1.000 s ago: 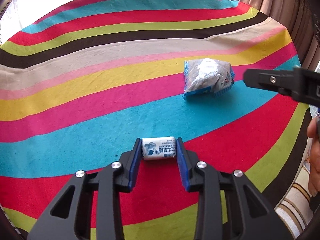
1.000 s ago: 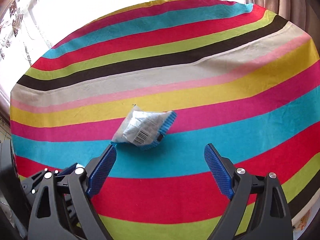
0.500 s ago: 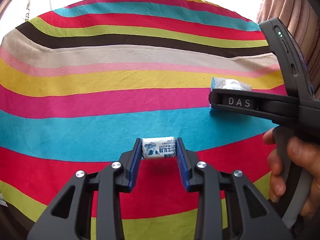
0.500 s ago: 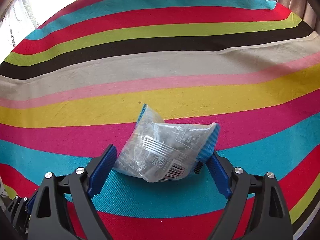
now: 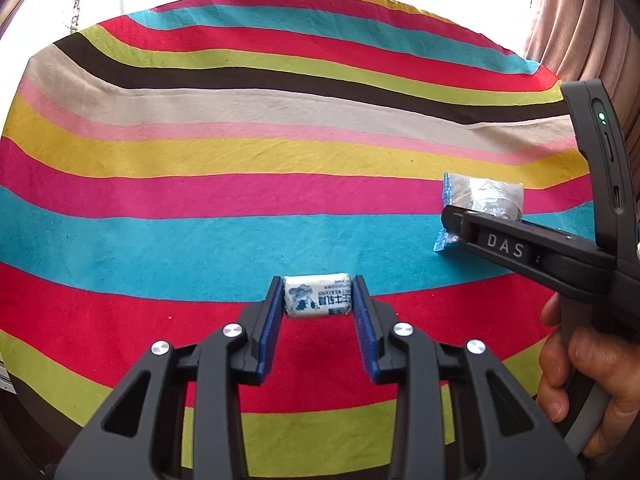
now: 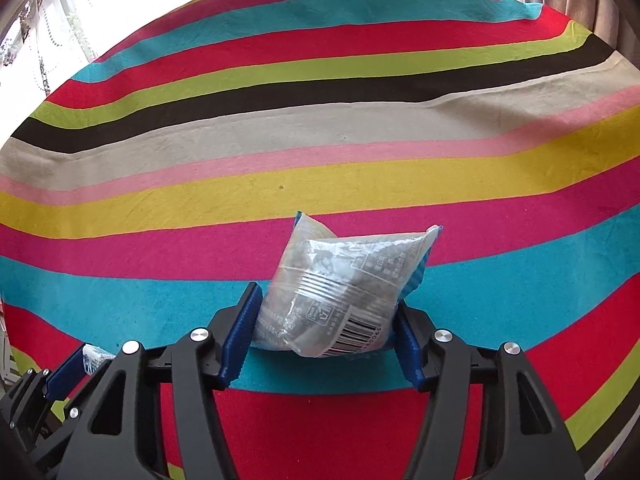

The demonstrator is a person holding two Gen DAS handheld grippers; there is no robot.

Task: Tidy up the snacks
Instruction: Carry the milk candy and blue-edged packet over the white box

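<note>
A small white candy packet (image 5: 316, 303) with blue print is pinched between the blue pads of my left gripper (image 5: 318, 281), which is shut on it just above the striped cloth (image 5: 192, 224). To its right lies a clear crinkled snack packet (image 5: 486, 193) with blue ends, partly hidden by one of my right gripper's fingers (image 5: 516, 246). In the right wrist view my right gripper (image 6: 326, 300) has its jaws closing on that packet (image 6: 344, 276), both pads touching its sides and tilting it up. The left gripper's pad (image 6: 66, 372) and candy (image 6: 95, 357) show at the lower left.
The cloth's bright stripes (image 6: 320, 148) cover the whole table. A beige curtain (image 5: 576, 32) hangs at the far right, with a bright window behind the far edge. A person's hand (image 5: 580, 368) grips the right tool's handle.
The right gripper came down over the clear packet and narrowed its jaws until the pads touch it. The left gripper rolled a little and still holds the candy.
</note>
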